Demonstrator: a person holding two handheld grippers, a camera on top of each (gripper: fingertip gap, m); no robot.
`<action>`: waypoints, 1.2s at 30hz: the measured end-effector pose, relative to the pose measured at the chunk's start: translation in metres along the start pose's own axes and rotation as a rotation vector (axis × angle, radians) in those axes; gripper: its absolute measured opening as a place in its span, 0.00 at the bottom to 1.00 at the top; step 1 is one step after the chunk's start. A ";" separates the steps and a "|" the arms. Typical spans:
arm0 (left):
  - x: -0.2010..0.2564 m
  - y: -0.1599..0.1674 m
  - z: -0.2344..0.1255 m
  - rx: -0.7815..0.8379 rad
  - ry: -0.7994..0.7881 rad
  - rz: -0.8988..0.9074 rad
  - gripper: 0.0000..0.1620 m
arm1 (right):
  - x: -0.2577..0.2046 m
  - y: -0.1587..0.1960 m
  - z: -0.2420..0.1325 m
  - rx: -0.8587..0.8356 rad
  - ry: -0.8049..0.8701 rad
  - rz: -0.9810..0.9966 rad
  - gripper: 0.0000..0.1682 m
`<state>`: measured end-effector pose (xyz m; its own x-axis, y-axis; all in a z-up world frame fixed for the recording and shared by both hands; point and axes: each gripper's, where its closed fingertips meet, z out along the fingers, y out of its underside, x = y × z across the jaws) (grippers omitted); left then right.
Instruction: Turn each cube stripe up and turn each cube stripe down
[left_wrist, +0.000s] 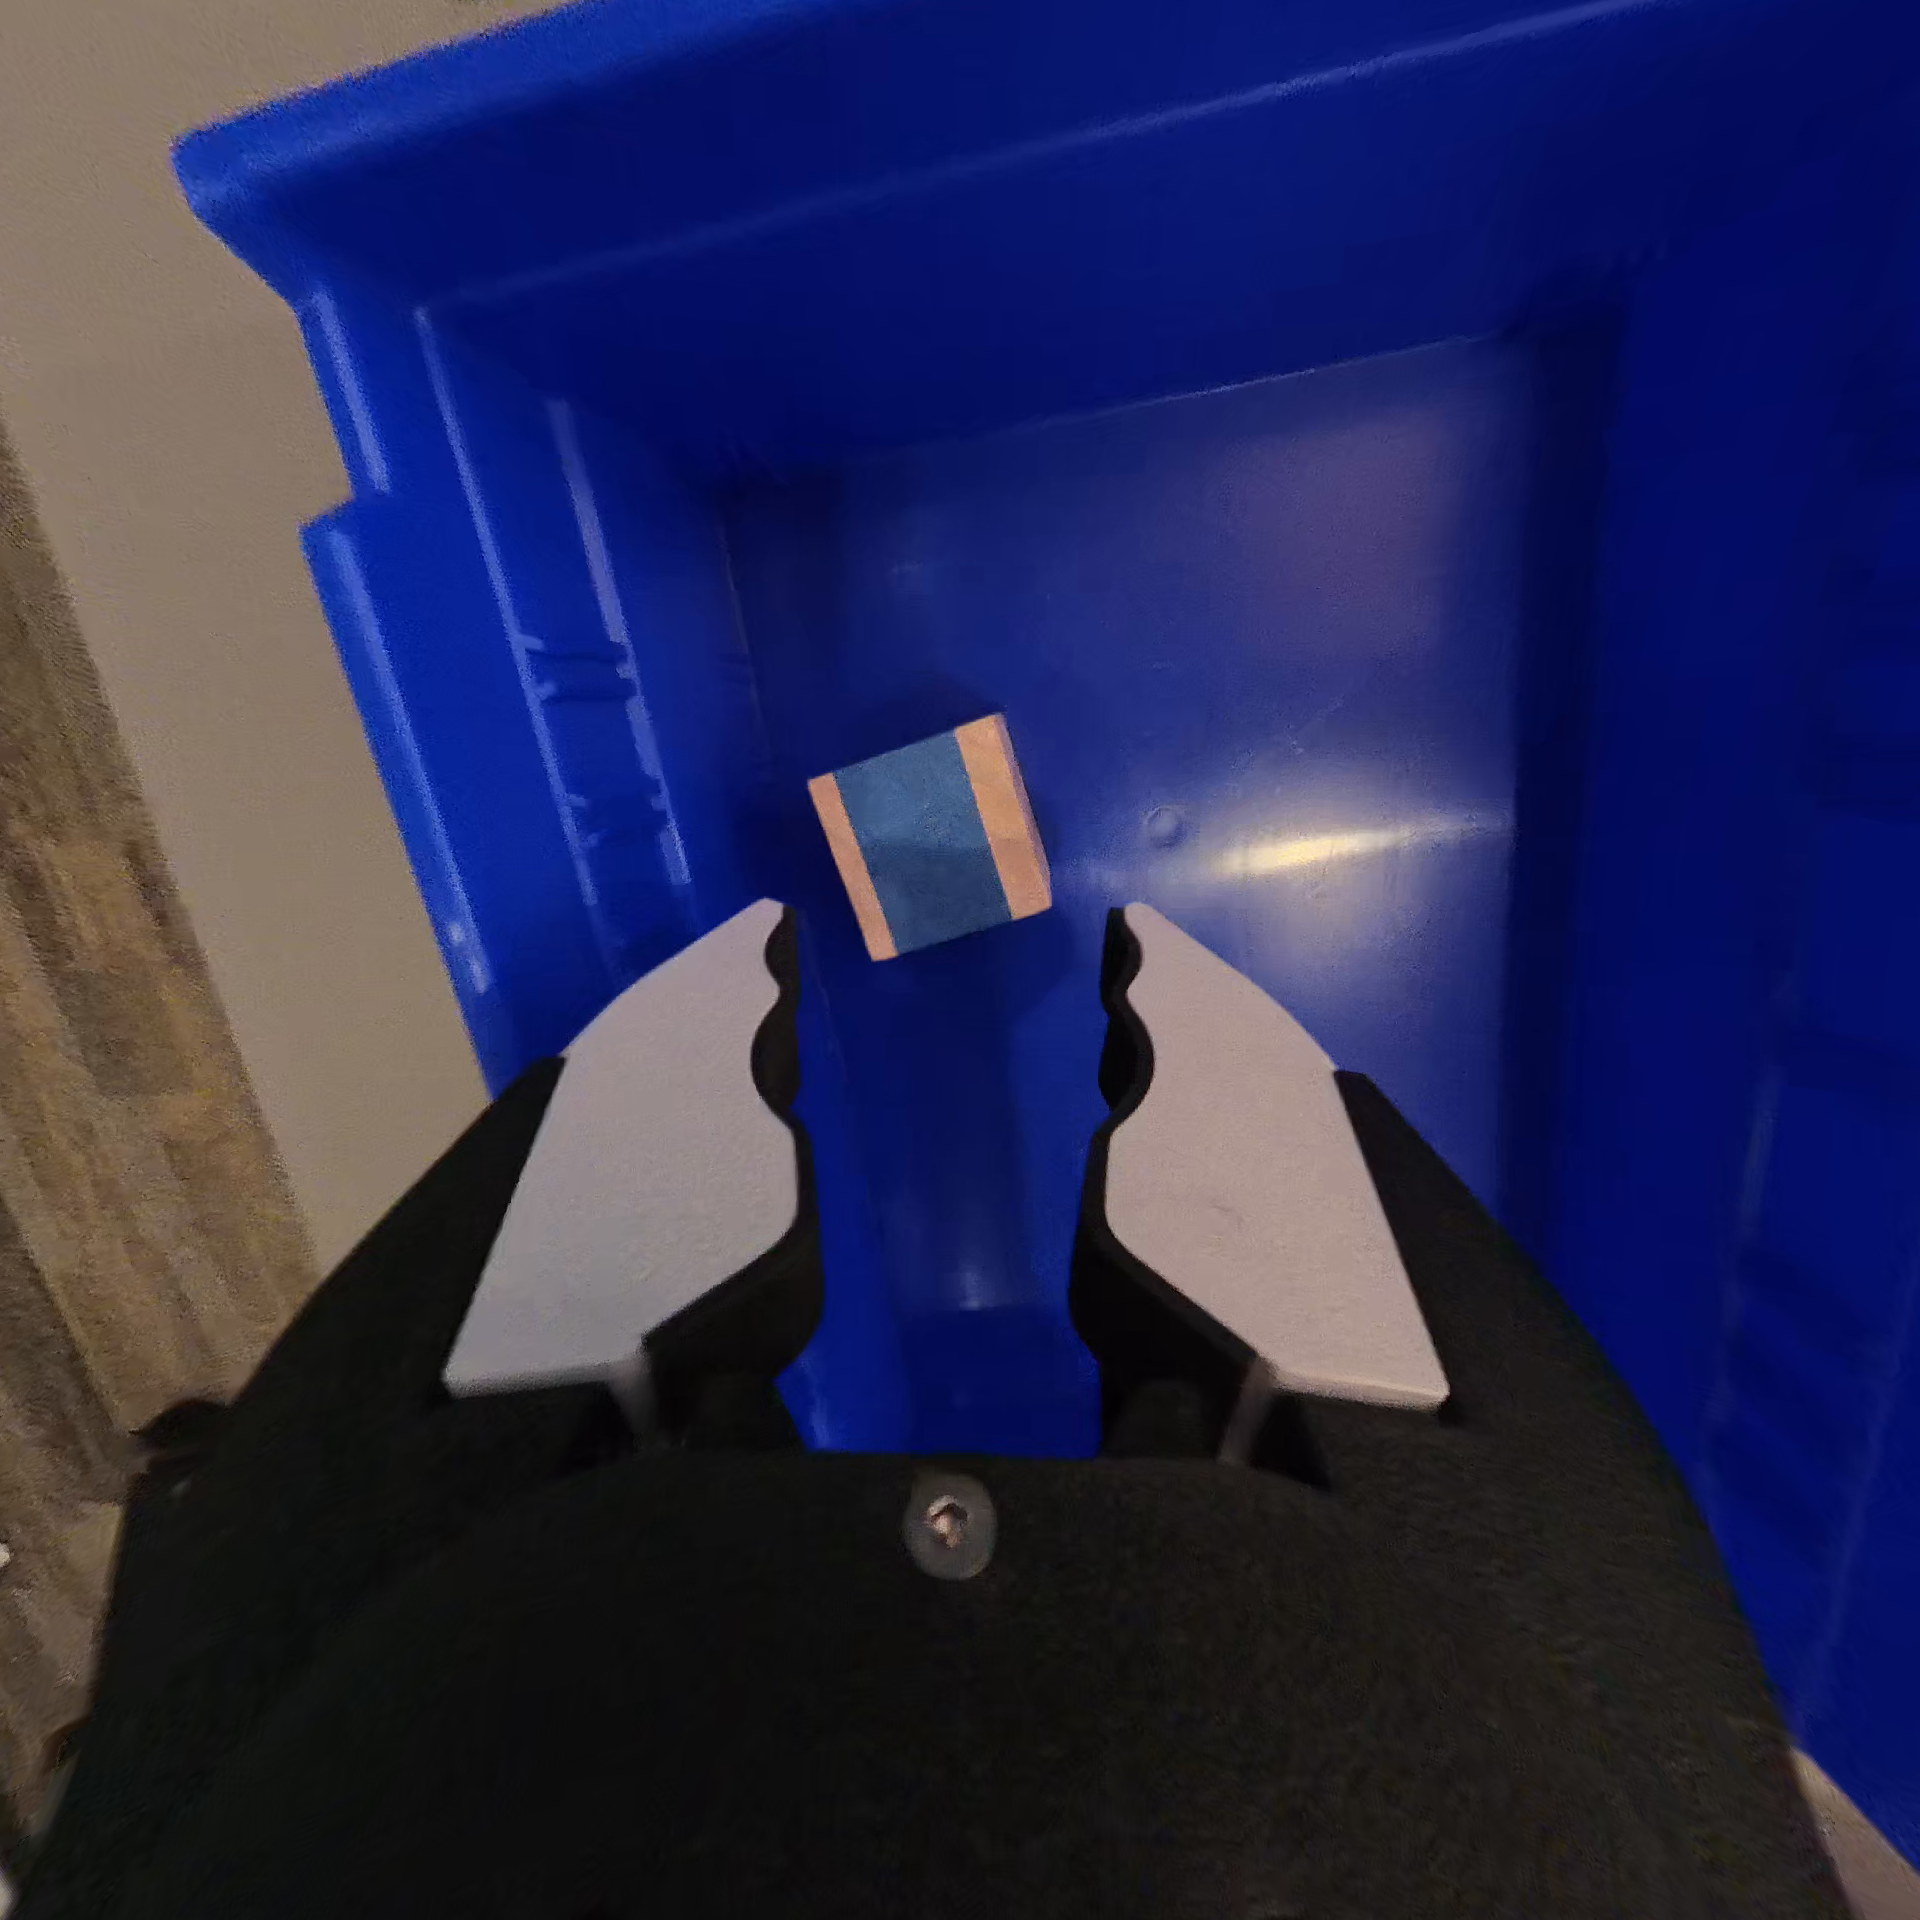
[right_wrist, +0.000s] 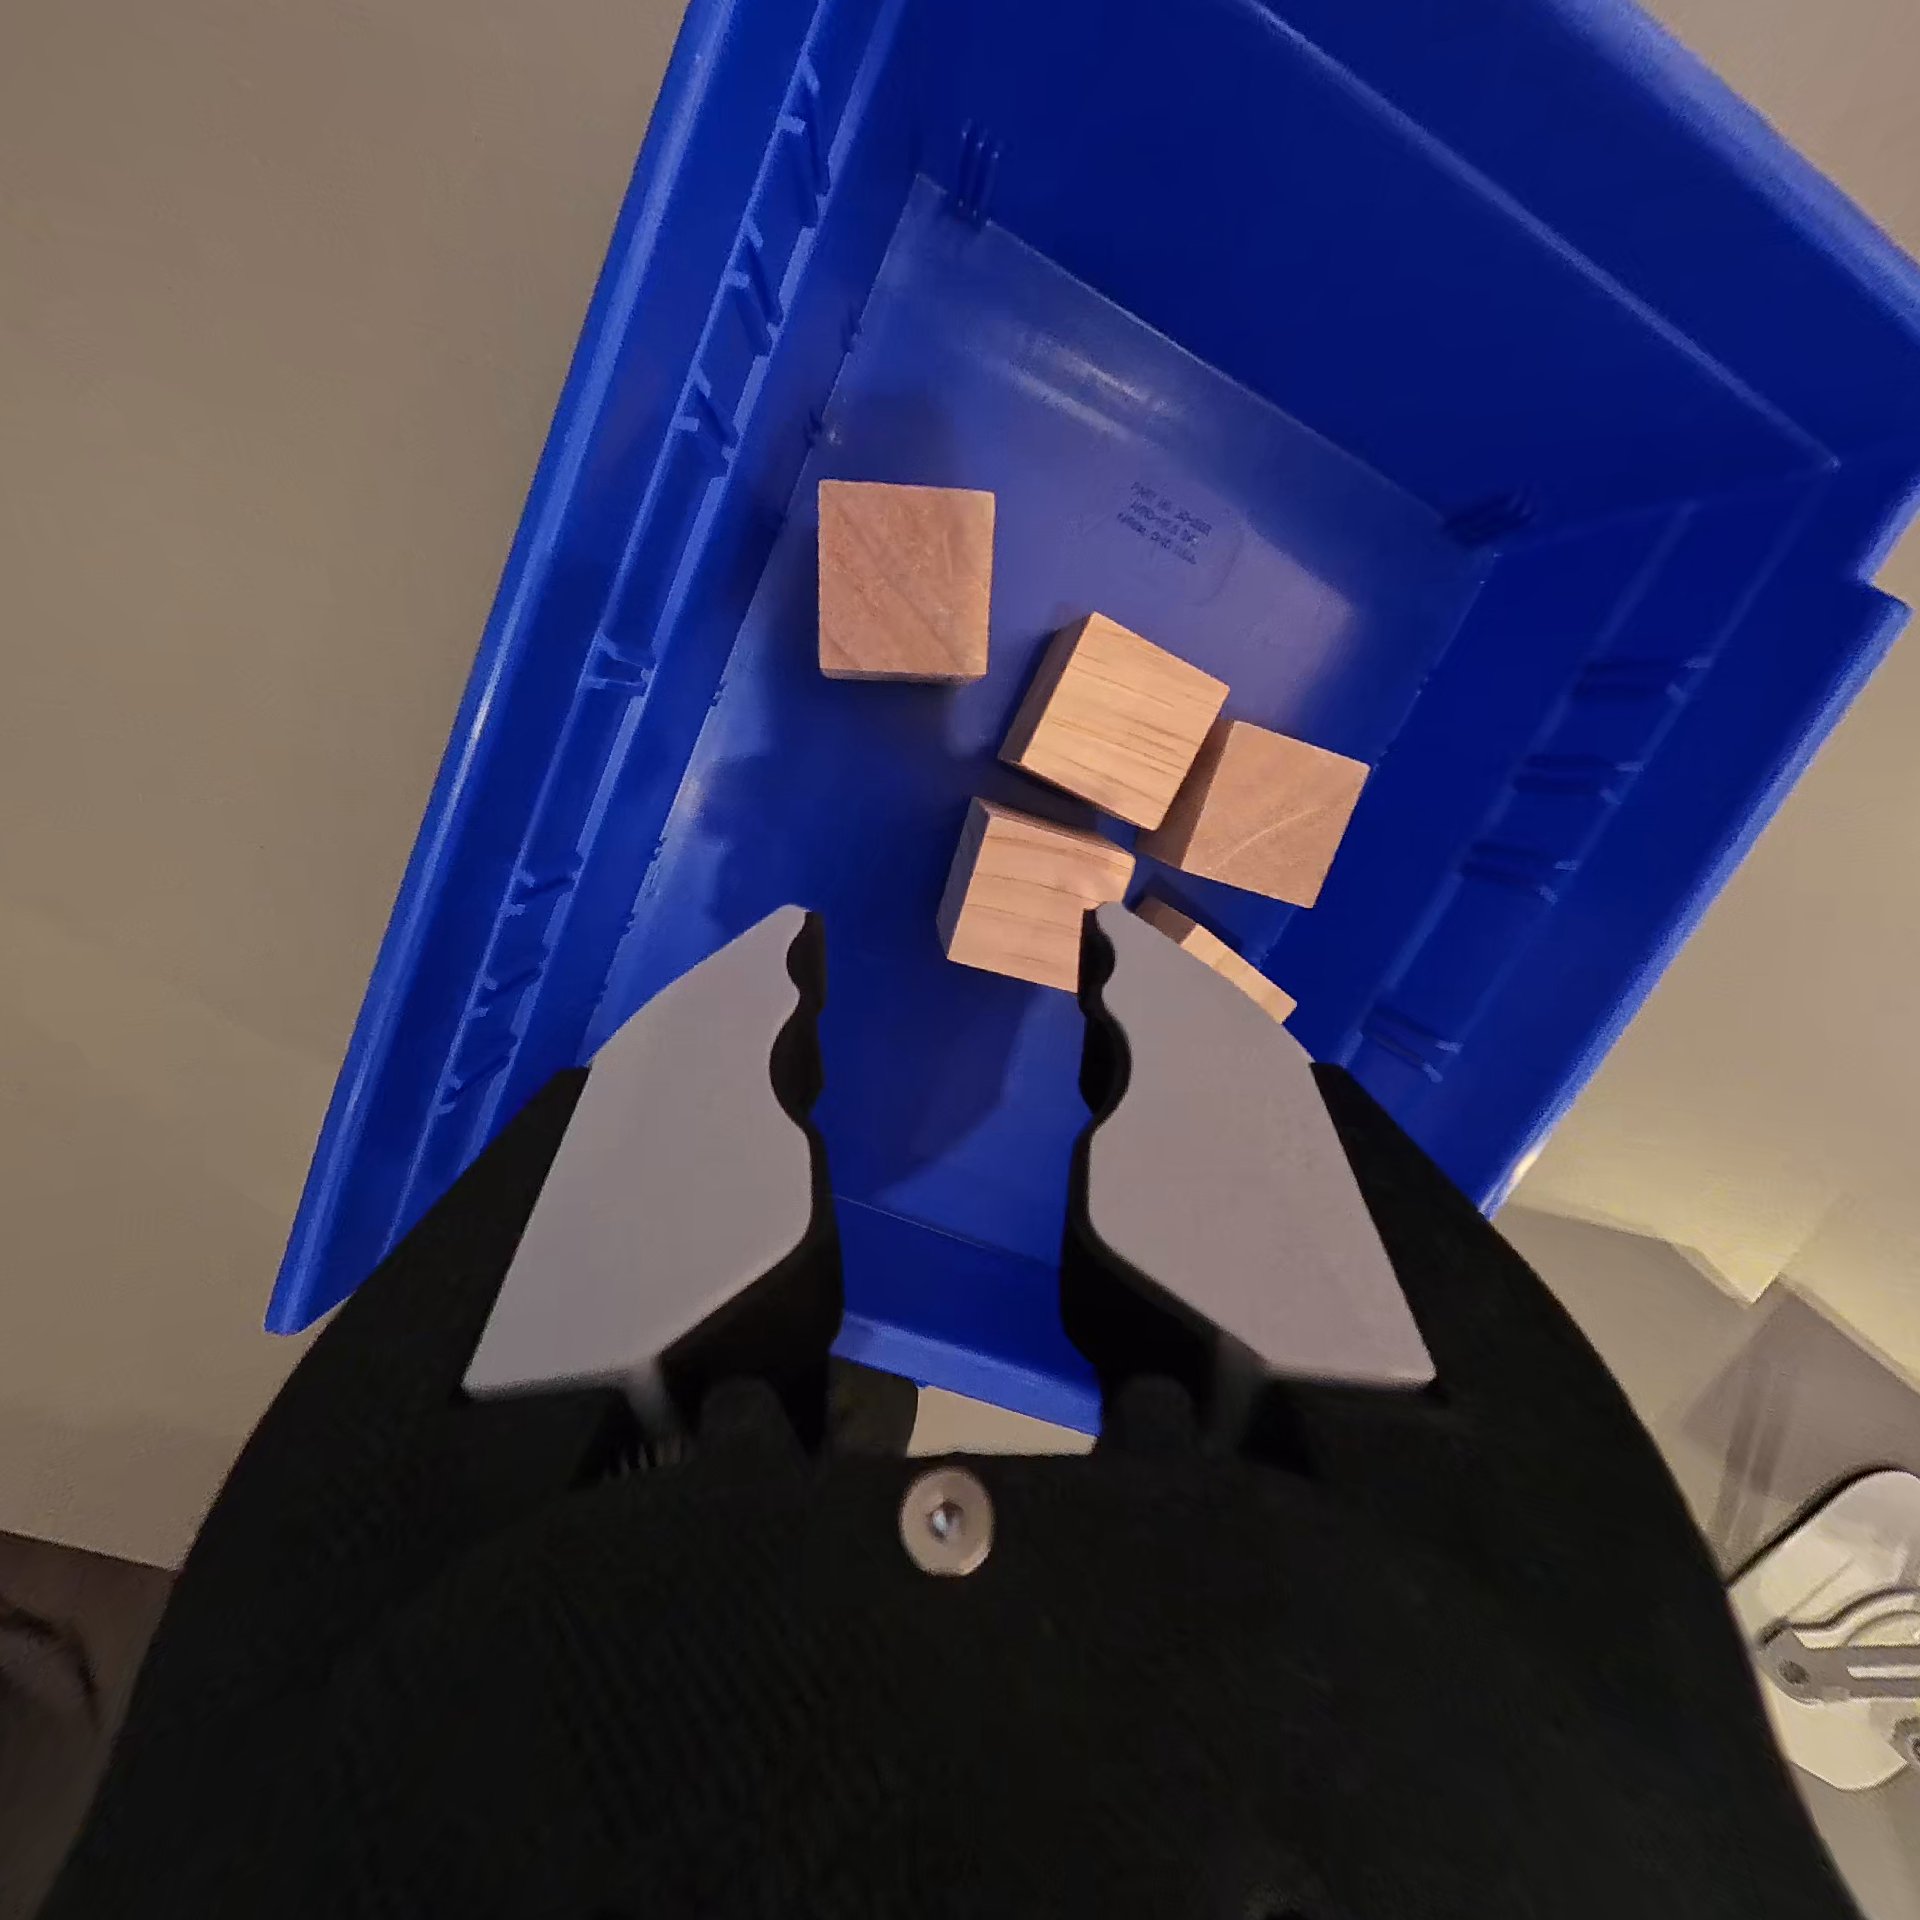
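Beige tabletop (right_wrist: 260, 416); left gripper (left_wrist: 948, 914) agape, striped cube (left_wrist: 928, 836) at 12; right gripper (right_wrist: 951, 920) agape, plain cubes (right_wrist: 1117, 717) toward 1 in bin (right_wrist: 1351, 364).

Left gripper (left_wrist: 948, 914) and right gripper (right_wrist: 948, 920): matte black textured bodies, pale grey fingers with wavy black inner pads, one silver screw centred below.

The only writing sits in the right wrist view: a few short lines of small raised lettering moulded into the floor of the blue bin (right_wrist: 1164, 525), toward one o'clock from the picture's centre and at about two o'clock from the uppermost wooden cube (right_wrist: 904, 582). It is too small and blurred to make out. The left wrist view shows no lettering, numbers or signs.
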<state>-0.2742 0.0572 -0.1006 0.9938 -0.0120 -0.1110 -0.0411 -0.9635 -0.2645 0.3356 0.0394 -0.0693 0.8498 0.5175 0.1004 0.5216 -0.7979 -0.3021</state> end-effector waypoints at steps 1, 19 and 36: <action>0.001 -0.001 0.003 -0.003 0.023 -0.018 0.36 | -0.001 0.000 0.001 -0.006 0.001 -0.005 0.29; -0.004 0.000 0.040 -0.103 -0.070 -0.033 0.35 | -0.014 0.004 0.007 -0.063 -0.002 -0.077 0.28; 0.136 -0.042 -0.147 0.528 0.906 0.219 0.31 | -0.062 -0.055 -0.037 0.250 0.034 -0.243 0.22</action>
<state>-0.1217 0.0568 0.0361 0.6572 -0.5737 0.4888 -0.0516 -0.6812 -0.7303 0.2569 0.0393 -0.0235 0.7074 0.6689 0.2284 0.6778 -0.5502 -0.4877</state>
